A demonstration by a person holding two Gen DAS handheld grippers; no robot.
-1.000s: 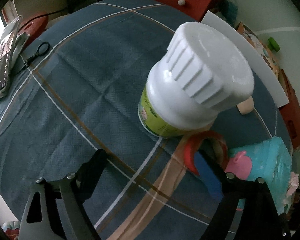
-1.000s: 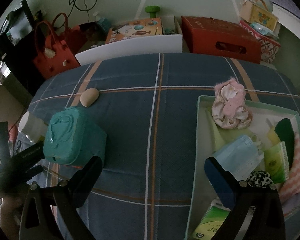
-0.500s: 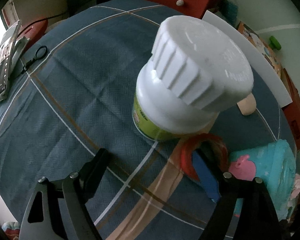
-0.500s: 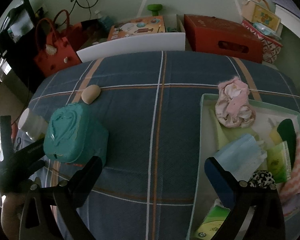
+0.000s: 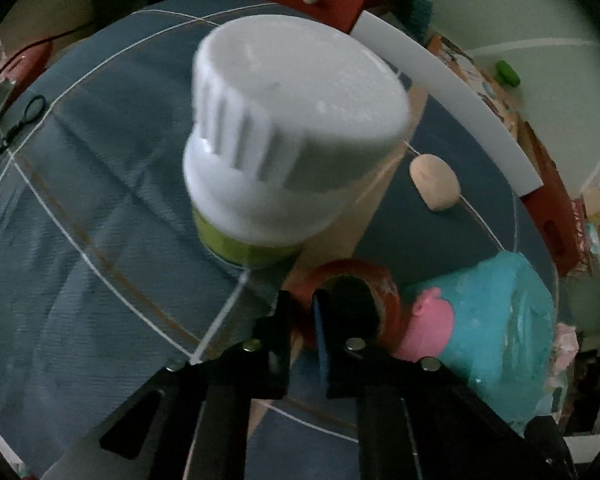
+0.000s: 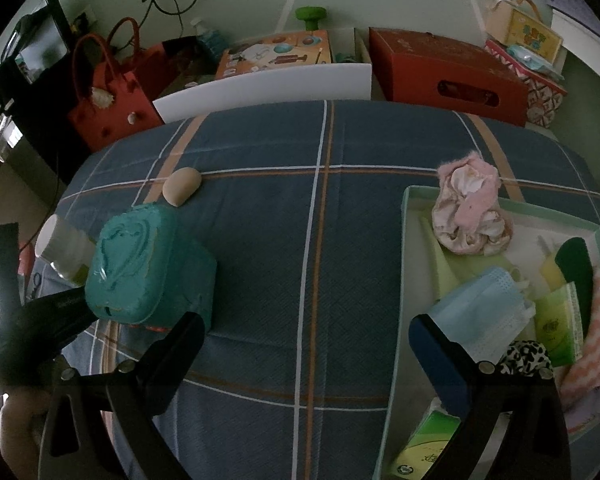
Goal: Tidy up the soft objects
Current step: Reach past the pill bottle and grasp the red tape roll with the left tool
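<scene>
My left gripper is shut on the near rim of a red tape roll lying on the plaid cloth, just in front of a white-capped bottle. A teal wipes pack with a pink pig sits right of the roll; it also shows in the right wrist view. My right gripper is open and empty above the cloth. A pale green tray at the right holds a pink cloth bundle, a blue face mask and tissue packs.
A beige oval sponge lies on the cloth beyond the wipes pack. A white board, a red box and a red bag stand behind the table. A phone sits at the far left edge.
My left gripper moved forward and right and closed from wide open onto the tape roll's rim. The right gripper stayed open and drifted only slightly.
</scene>
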